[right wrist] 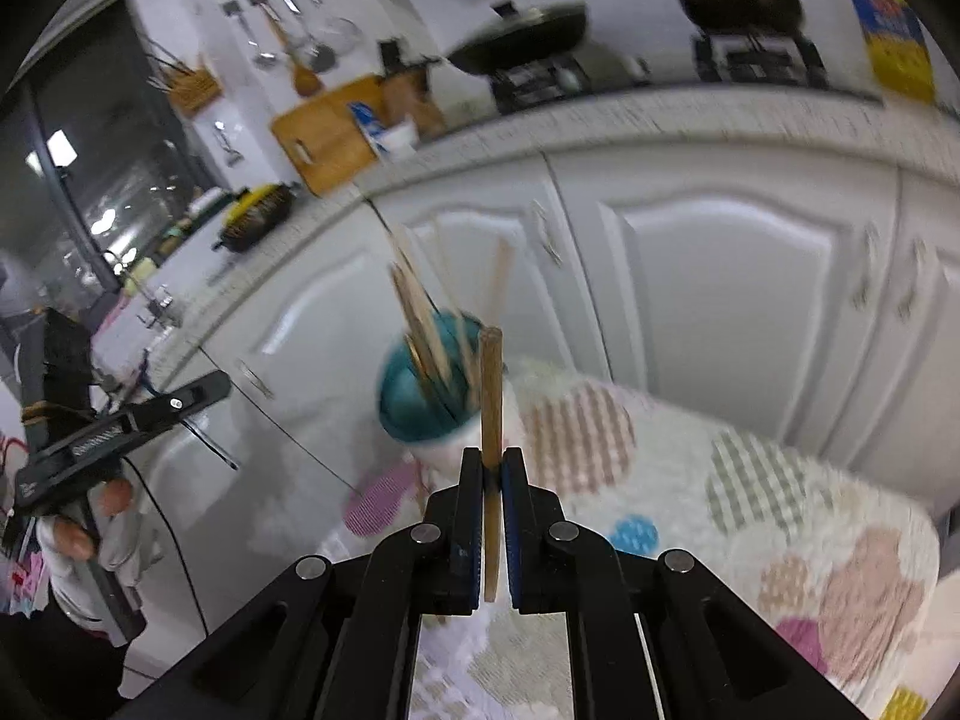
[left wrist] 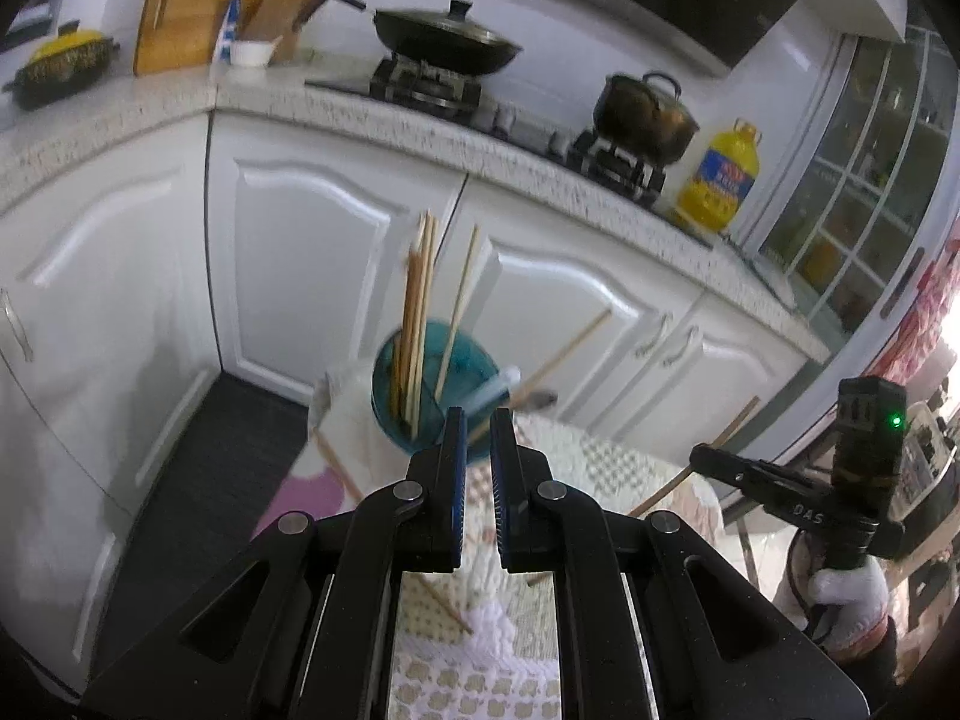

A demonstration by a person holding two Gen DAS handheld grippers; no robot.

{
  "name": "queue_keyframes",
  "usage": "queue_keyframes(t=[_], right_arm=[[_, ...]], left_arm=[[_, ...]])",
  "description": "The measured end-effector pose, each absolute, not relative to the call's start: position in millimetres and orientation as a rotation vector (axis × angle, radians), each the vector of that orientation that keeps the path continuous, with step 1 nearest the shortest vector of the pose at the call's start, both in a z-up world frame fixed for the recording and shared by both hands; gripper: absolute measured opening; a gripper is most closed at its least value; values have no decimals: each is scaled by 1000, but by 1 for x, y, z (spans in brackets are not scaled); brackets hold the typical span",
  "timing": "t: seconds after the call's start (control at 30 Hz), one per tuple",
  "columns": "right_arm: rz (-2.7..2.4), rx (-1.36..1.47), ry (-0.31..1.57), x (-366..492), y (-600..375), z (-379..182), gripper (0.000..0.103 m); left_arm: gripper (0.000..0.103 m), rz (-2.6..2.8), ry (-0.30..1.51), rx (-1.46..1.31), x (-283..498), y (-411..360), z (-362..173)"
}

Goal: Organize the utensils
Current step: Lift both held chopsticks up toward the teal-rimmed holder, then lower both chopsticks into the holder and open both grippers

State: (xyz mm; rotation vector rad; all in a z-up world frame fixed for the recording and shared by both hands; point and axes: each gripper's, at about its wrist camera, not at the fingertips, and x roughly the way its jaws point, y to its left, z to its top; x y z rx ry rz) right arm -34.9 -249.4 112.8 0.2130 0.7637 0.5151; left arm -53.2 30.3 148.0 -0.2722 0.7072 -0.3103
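Right gripper [right wrist: 493, 462], jaws clamped on one upright wooden chopstick [right wrist: 491, 384], just before the teal holder [right wrist: 408, 402] of chopsticks on the patterned cloth [right wrist: 750, 480]. Left gripper [left wrist: 478, 420] closed, apparently empty. Its neighbour's body reads "DAS"; the oil bottle [left wrist: 720, 174] label is illegible.

Your right claw [right wrist: 493, 468]: clamped on one wooden chopstick [right wrist: 491, 396], standing upright between the pads | teal cup [right wrist: 408, 402]: just beyond, holding several chopsticks [right wrist: 420, 312], blurred | patterned cloth [right wrist: 750, 480]: beneath | your left claw [right wrist: 120, 420]: at the left edge, hand-held.
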Motion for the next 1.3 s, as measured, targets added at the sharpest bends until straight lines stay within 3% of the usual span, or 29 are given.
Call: queue_keyframes(t=[0.13, 0.27, 0.37, 0.5, 0.67, 0.93, 1.0, 1.13, 1.3], right_arm=[[539, 179, 723, -27, -235, 135, 6], [556, 174, 720, -23, -226, 138, 6], [561, 175, 732, -24, -225, 134, 6], [560, 183, 756, -22, -226, 125, 6], [559, 189, 774, -23, -227, 120, 6], [559, 195, 788, -21, -227, 115, 6], [562, 197, 790, -21, -226, 114, 6], [570, 197, 784, -22, -222, 116, 6], [587, 197, 762, -20, -216, 123, 6]], left_arm=[[6, -297, 689, -276, -48, 37, 154], [7, -249, 775, -309, -36, 41, 119], [21, -198, 880, -337, -19, 43, 73], [27, -108, 986, -360, 9, 46, 15], [27, -44, 1073, -402, 45, 46, -38], [24, -6, 1137, -372, 77, 39, -72], [12, -1, 1112, -354, 77, 39, -74], [9, -32, 1114, -396, 65, 49, -64], [7, -119, 990, -406, 30, 60, -2]])
